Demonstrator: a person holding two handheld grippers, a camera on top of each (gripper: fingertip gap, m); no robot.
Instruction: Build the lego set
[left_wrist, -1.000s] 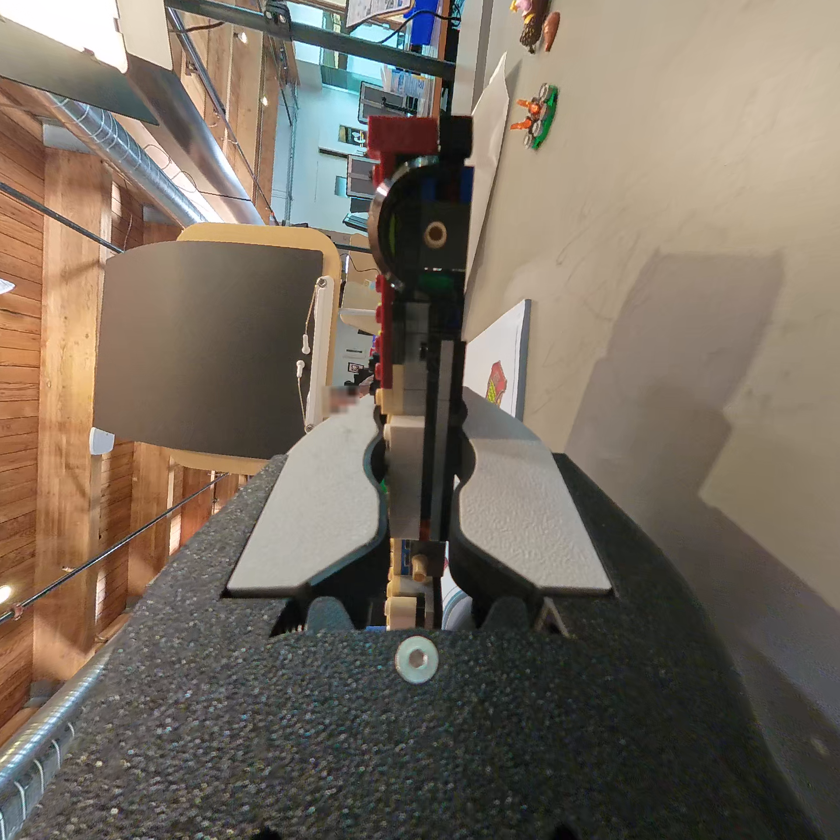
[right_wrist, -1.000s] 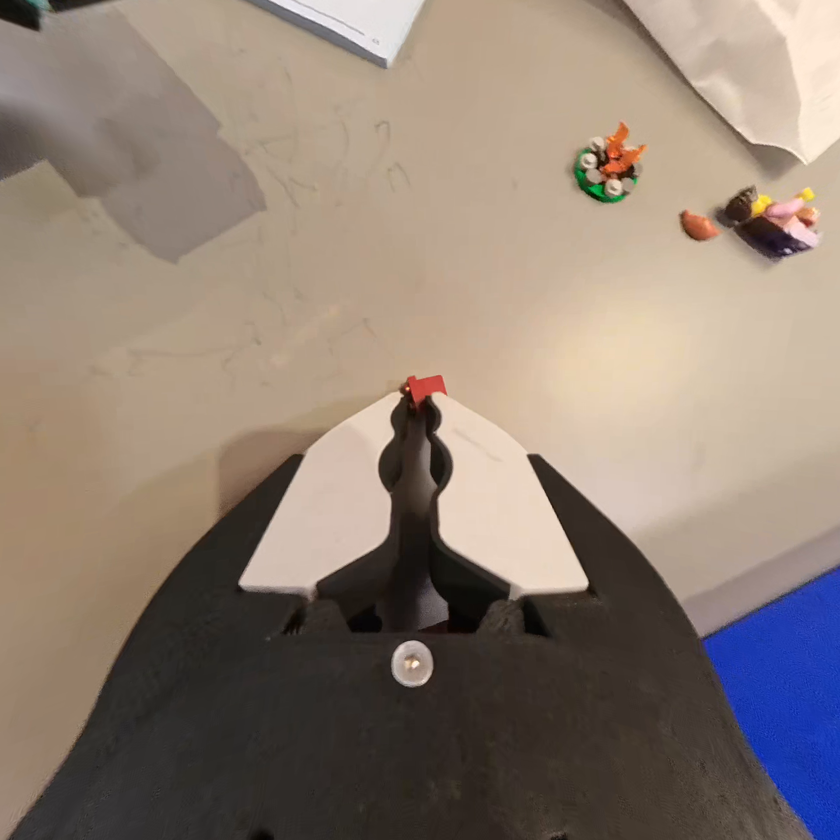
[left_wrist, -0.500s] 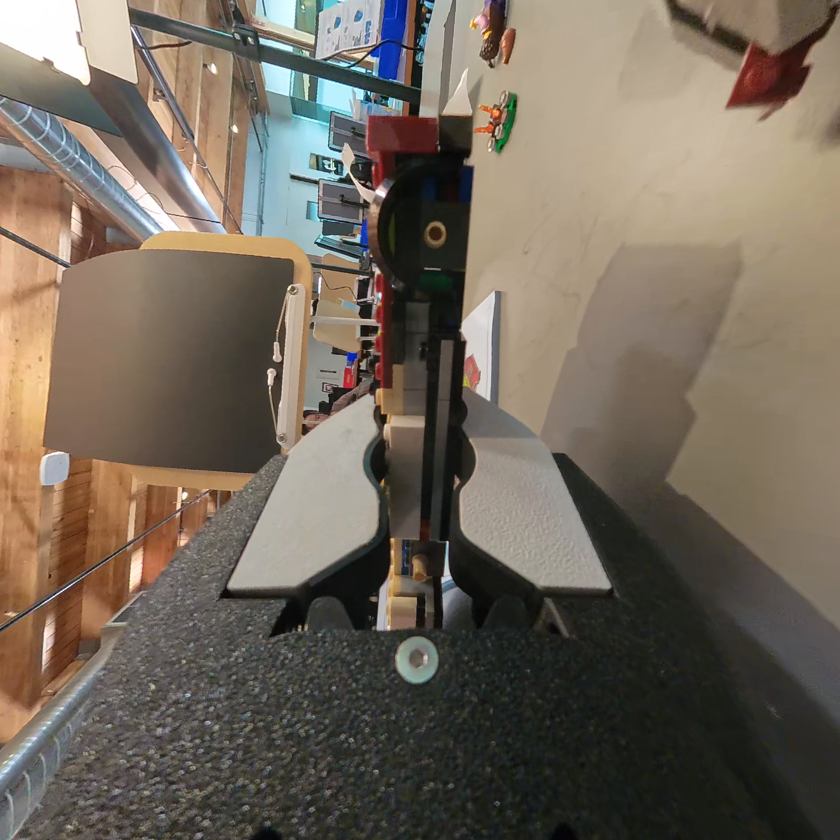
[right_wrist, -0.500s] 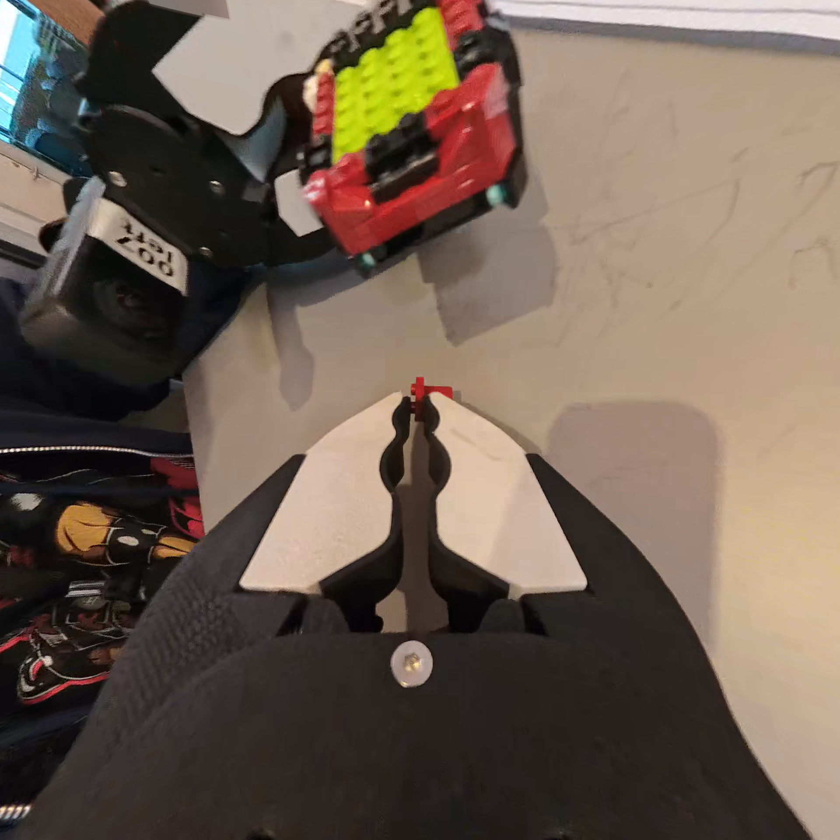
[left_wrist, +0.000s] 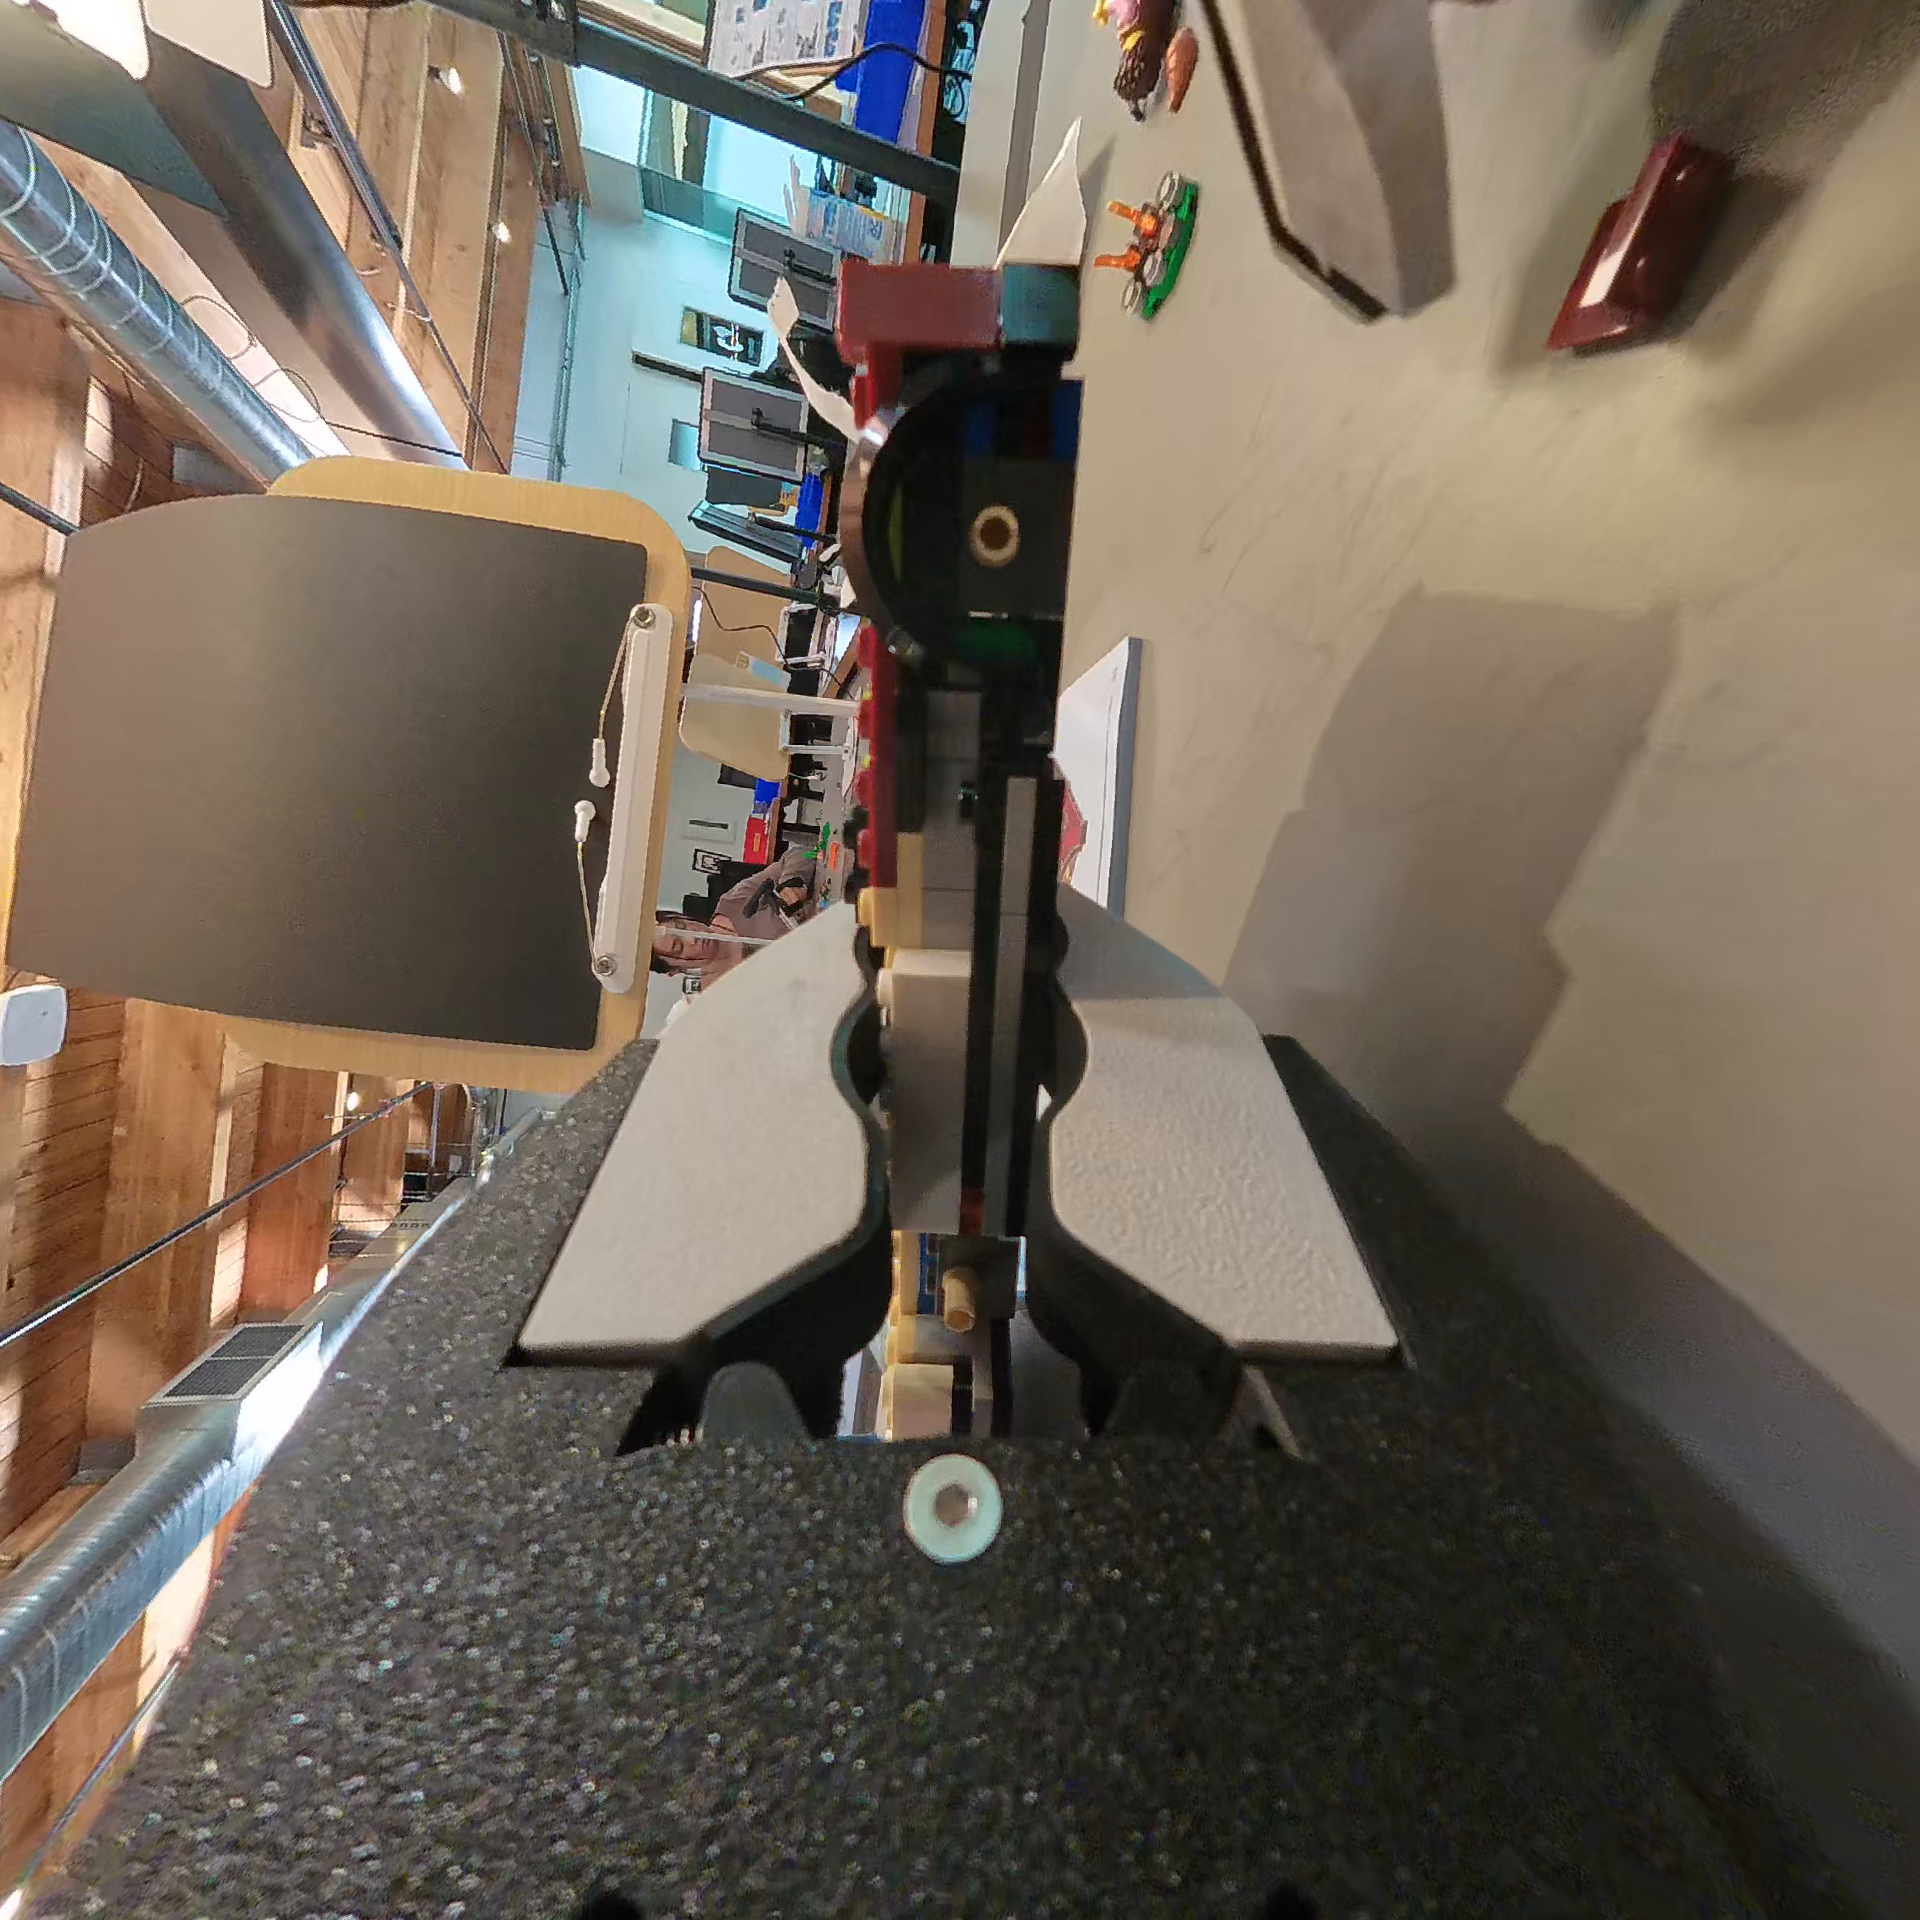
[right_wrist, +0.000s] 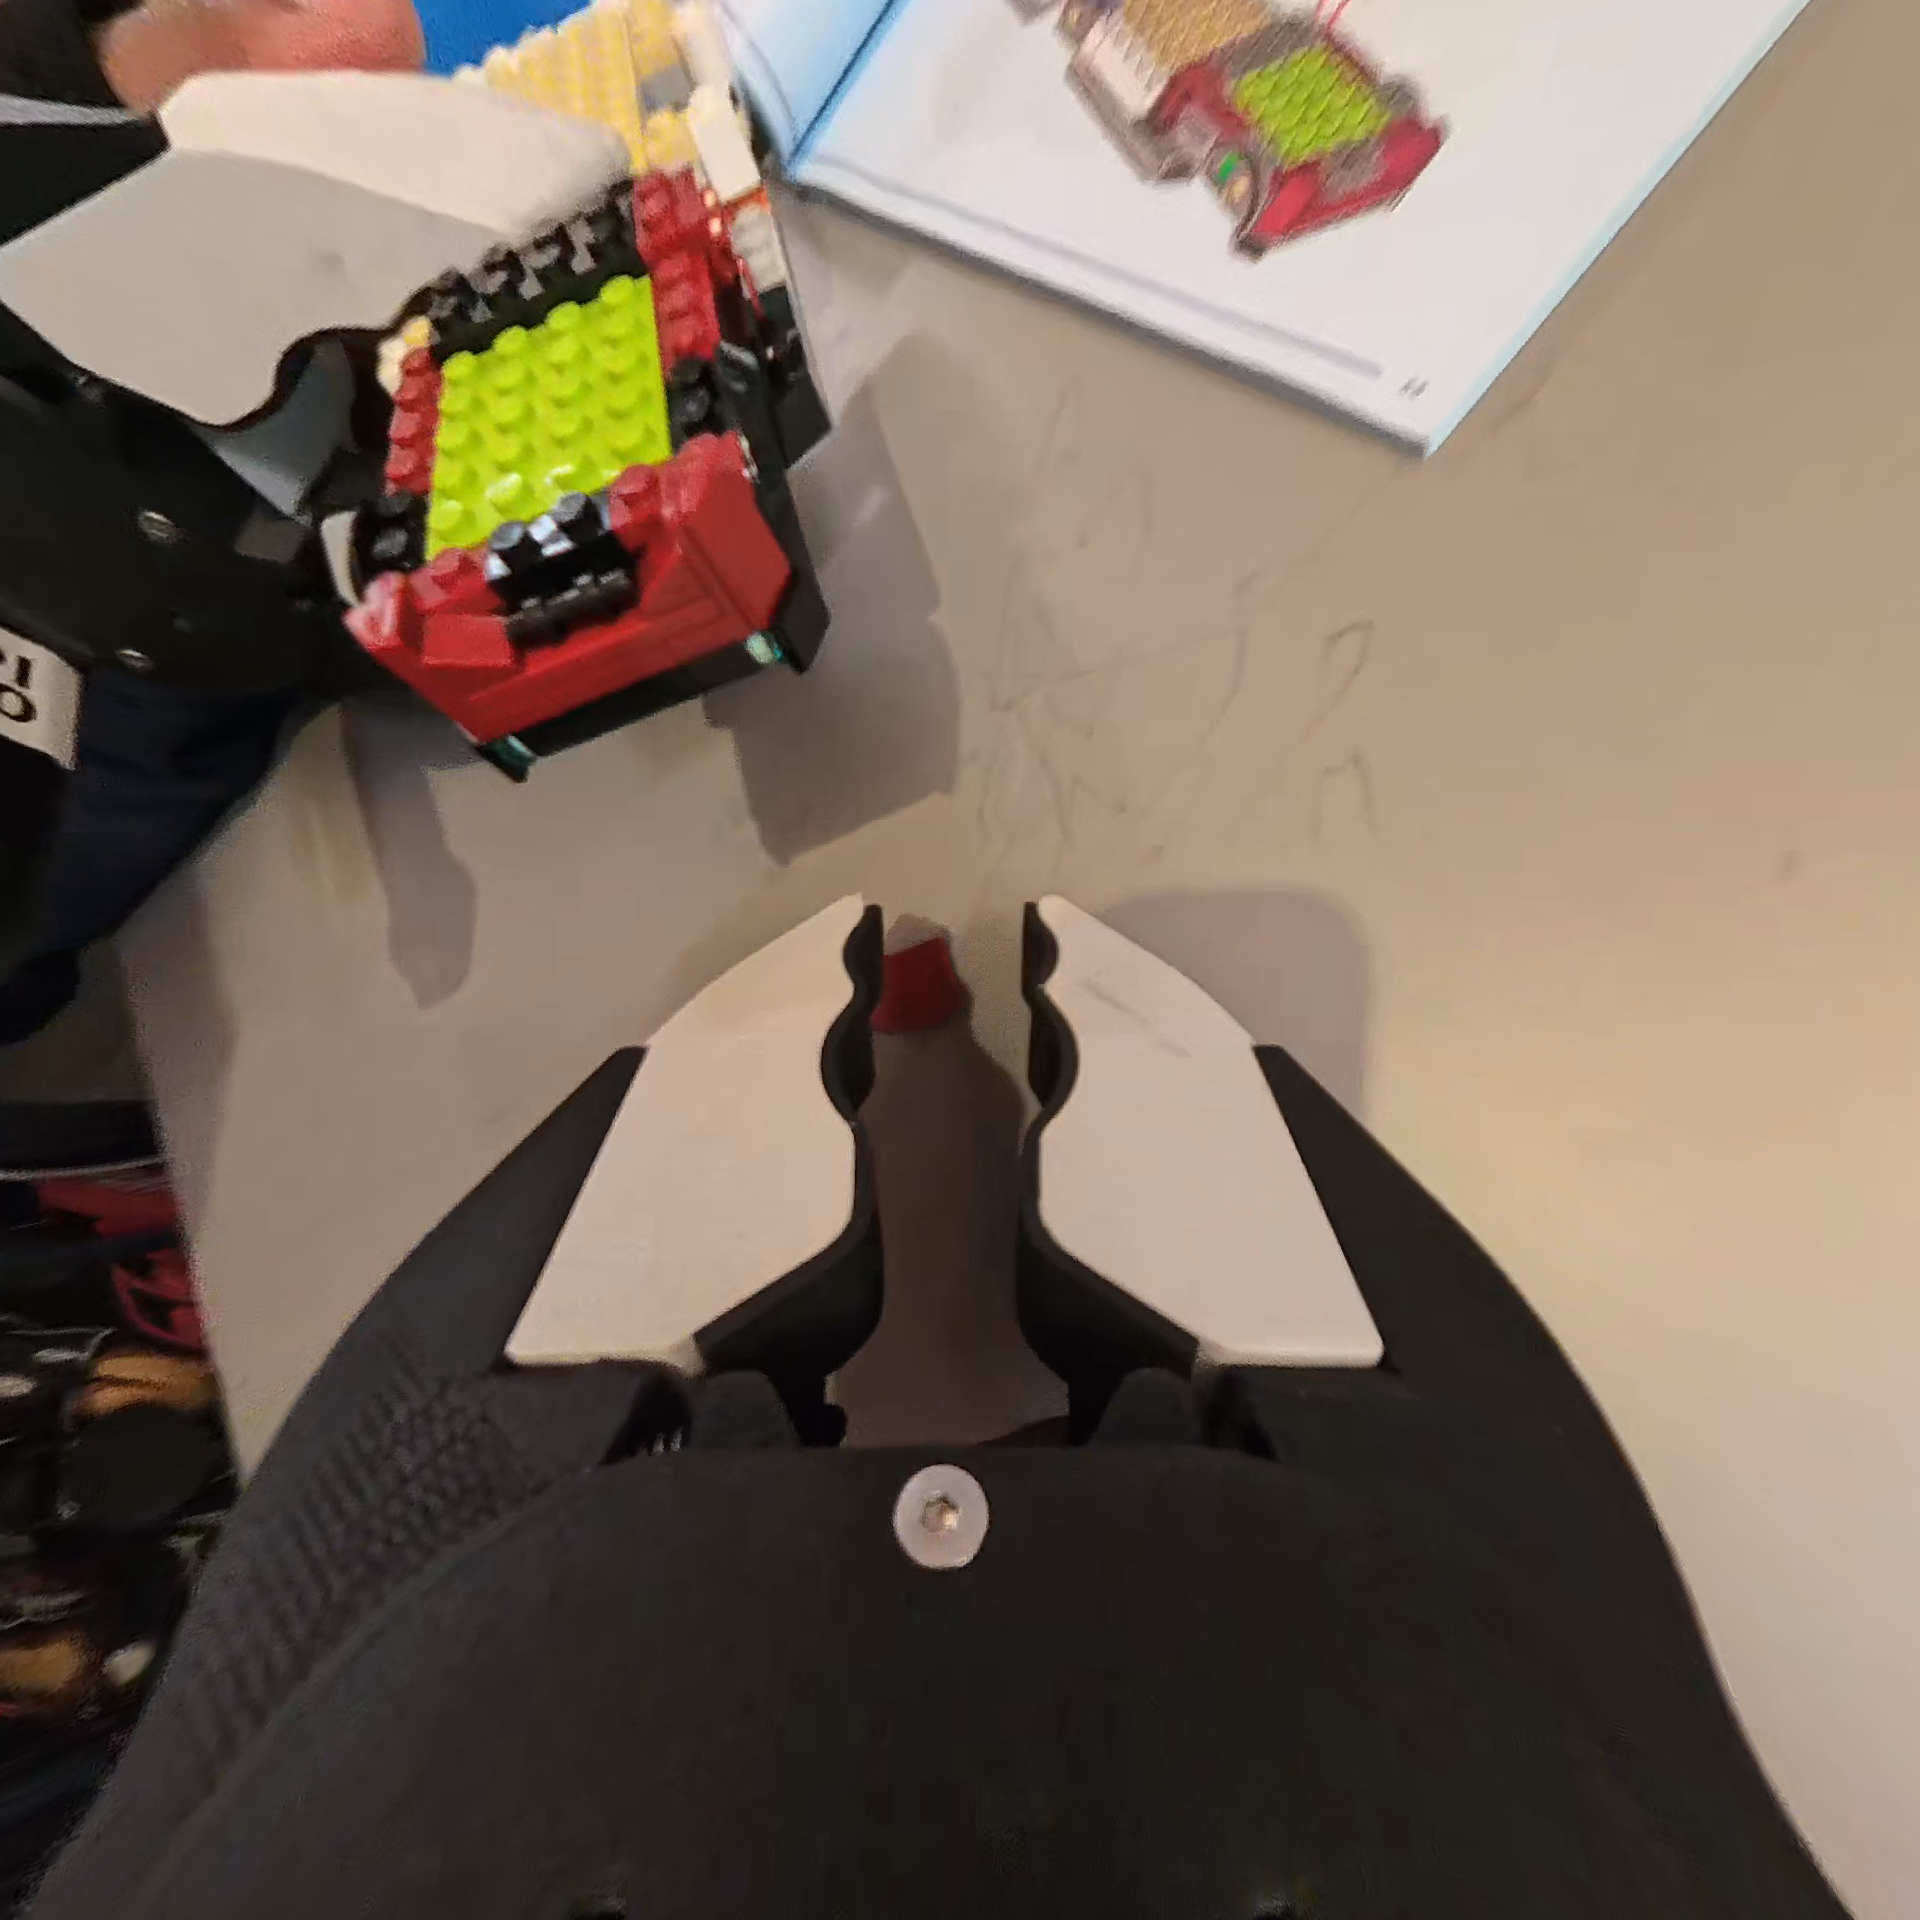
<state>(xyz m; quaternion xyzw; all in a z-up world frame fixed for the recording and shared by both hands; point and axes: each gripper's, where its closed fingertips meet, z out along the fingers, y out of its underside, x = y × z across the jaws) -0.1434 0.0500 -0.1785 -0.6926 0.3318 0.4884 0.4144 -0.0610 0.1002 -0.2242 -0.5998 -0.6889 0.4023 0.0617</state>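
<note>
My left gripper (left_wrist: 961, 935) is shut on a brick-built model (left_wrist: 966, 540) of red, black and grey bricks, held on edge above the beige table (left_wrist: 1455, 623). The right wrist view shows the same model (right_wrist: 561, 499), with its lime-green studded floor and red walls, in that gripper's fingers (right_wrist: 260, 312). My right gripper (right_wrist: 945, 925) is open. A small dark red brick (right_wrist: 914, 987) lies blurred between its fingers, close to the left finger and clear of the right one. The left wrist view shows this red brick (left_wrist: 1631, 260) beside a grey finger (left_wrist: 1340, 156) of the right gripper.
An open instruction booklet (right_wrist: 1247, 208) lies on the table beyond the model. A small green round build with orange flames (left_wrist: 1153, 244) and small figure parts (left_wrist: 1143, 52) lie farther off. A chair with a black back (left_wrist: 312, 769) stands past the table's edge.
My right gripper was shut on the small red brick and swung left toward the model; now its jaws have opened and the brick sits loose between them. The left grasp is unchanged.
</note>
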